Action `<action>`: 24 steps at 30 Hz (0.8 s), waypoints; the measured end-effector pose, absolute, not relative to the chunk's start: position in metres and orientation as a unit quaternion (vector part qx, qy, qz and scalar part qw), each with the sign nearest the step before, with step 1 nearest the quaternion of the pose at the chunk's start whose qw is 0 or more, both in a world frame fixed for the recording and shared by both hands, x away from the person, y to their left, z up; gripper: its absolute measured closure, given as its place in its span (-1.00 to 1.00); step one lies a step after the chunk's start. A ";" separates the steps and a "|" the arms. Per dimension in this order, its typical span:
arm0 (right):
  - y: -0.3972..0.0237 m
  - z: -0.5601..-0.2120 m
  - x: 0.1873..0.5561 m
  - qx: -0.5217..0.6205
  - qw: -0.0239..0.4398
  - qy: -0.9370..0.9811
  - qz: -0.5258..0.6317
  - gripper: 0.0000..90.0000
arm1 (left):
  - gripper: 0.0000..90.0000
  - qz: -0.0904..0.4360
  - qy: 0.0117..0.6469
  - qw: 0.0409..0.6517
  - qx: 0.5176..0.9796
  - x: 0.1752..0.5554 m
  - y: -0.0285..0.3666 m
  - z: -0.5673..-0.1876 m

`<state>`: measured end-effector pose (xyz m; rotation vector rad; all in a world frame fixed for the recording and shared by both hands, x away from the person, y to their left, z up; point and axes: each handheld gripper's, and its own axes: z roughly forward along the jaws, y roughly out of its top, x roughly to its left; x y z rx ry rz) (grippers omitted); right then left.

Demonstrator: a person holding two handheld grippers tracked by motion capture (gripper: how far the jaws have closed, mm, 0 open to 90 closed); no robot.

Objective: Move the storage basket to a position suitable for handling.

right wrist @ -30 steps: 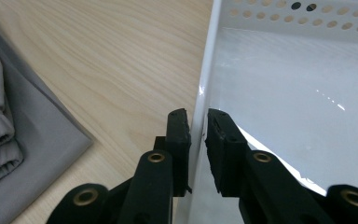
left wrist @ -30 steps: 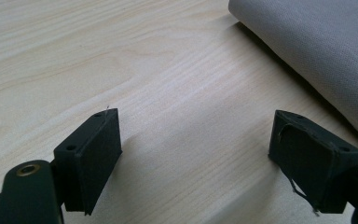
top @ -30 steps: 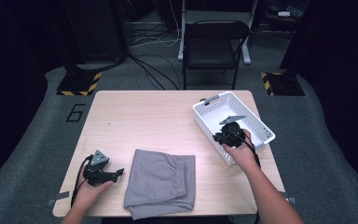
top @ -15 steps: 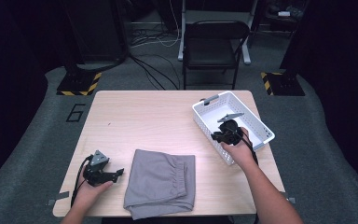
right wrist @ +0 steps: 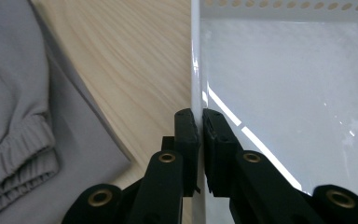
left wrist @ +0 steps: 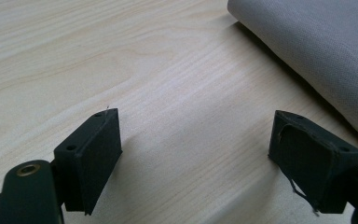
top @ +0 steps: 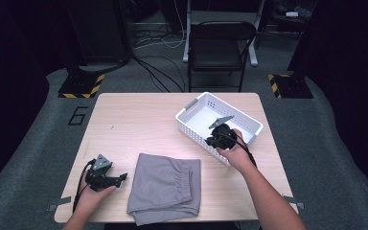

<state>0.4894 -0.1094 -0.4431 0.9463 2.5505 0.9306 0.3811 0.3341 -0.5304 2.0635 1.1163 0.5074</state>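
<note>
Fingers (right wrist: 186,135) of the right gripper (right wrist: 199,133) clenched on the near wall of the white basket (top: 199,103), one pad outside the rim, one inside. Same right gripper noted in the high view at the basket's near long side, held by the right hand (top: 235,152). Fingers (left wrist: 95,154) of the left gripper (left wrist: 200,154) released, spread wide apart over bare wood, grasping nothing.

Basket: white plastic, rectangular, walls perforated with rows of small holes, glossy smooth floor, grey handle at the far-left short end. Standing at the right half of the wooden table (top: 134,117), set at an angle to the table edges. Interior bare as seen in the right gripper view.

Grey folded garment (top: 165,187) lying flat near the front edge of the table, between the two hands, gathered elastic band visible toward its right side. Just beside the left gripper, apart from the basket.

Left hand (top: 93,194) resting at the table's front-left corner. Black folding chair (top: 223,45) beyond the far edge.
</note>
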 end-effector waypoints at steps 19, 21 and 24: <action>-0.067 -0.442 0.485 0.251 0.107 0.906 0.322 0.89 | -0.63 0.190 0.432 0.359 0.805 0.381 0.335 -0.529; -0.067 -0.442 0.483 0.256 0.103 0.906 0.322 0.88 | -0.63 0.190 0.432 0.359 0.805 0.381 0.335 -0.529; -0.069 -0.441 0.481 0.264 0.105 0.900 0.330 0.75 | -0.63 0.194 0.432 0.360 0.804 0.381 0.335 -0.530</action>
